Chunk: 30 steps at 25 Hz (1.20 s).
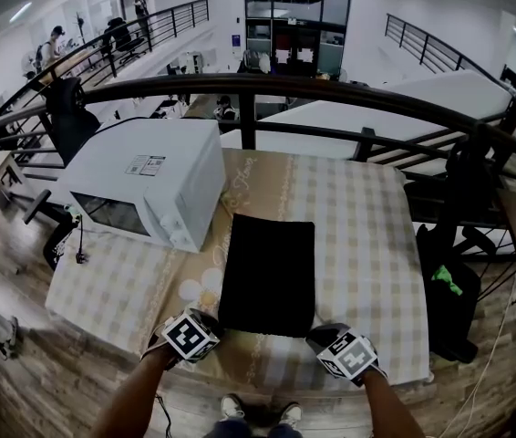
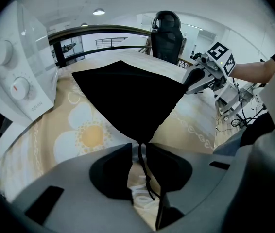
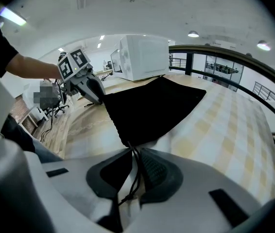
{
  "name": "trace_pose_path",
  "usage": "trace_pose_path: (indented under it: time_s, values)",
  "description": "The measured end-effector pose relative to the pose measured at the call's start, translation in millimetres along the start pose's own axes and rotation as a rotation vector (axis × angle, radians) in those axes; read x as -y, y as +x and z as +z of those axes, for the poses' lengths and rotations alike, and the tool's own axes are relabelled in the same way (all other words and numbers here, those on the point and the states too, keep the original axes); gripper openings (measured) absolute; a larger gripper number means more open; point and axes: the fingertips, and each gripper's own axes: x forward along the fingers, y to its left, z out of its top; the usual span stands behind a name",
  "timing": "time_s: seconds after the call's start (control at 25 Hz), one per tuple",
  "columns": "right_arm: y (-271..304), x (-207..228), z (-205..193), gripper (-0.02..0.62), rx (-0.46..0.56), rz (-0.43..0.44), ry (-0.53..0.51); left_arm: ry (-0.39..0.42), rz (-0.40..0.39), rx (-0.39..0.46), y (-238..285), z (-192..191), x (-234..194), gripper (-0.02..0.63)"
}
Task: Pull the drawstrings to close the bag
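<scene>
A flat black drawstring bag (image 1: 267,272) lies on the checked tablecloth, its mouth toward me. My left gripper (image 1: 211,322) is at the bag's near left corner and my right gripper (image 1: 317,336) at its near right corner. In the left gripper view the left gripper (image 2: 138,152) straddles a thin black drawstring (image 2: 145,171) coming out of the bag corner (image 2: 128,96), with a gap showing beside the cord. In the right gripper view the right gripper (image 3: 135,154) has its pads closed against the drawstring (image 3: 136,171) at the other corner of the bag (image 3: 152,106).
A white microwave (image 1: 149,185) stands on the table's left side, close to the bag. The table (image 1: 367,245) ends just behind my grippers. A dark railing (image 1: 331,89) runs behind the table. A black backpack (image 1: 449,290) sits on the floor to the right.
</scene>
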Motion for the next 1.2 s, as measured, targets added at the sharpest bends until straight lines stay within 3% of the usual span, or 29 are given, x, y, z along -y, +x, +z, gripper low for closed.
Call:
trace_pose_path:
  time_s: [0.56,0.84,1.2]
  values:
    - [-7,5,-2,0.024,0.010,-0.039,0.011,0.020,0.008,-0.051,0,-2,8,0.026]
    - [-11,2,1,0.021,0.022,-0.054,0.006,0.025,0.069,-0.046,-5,-5,5,0.025]
    - [-22,7,16,0.021,0.059,-0.109,-0.002,0.025,0.148,0.019,-22,5,-4,0.025]
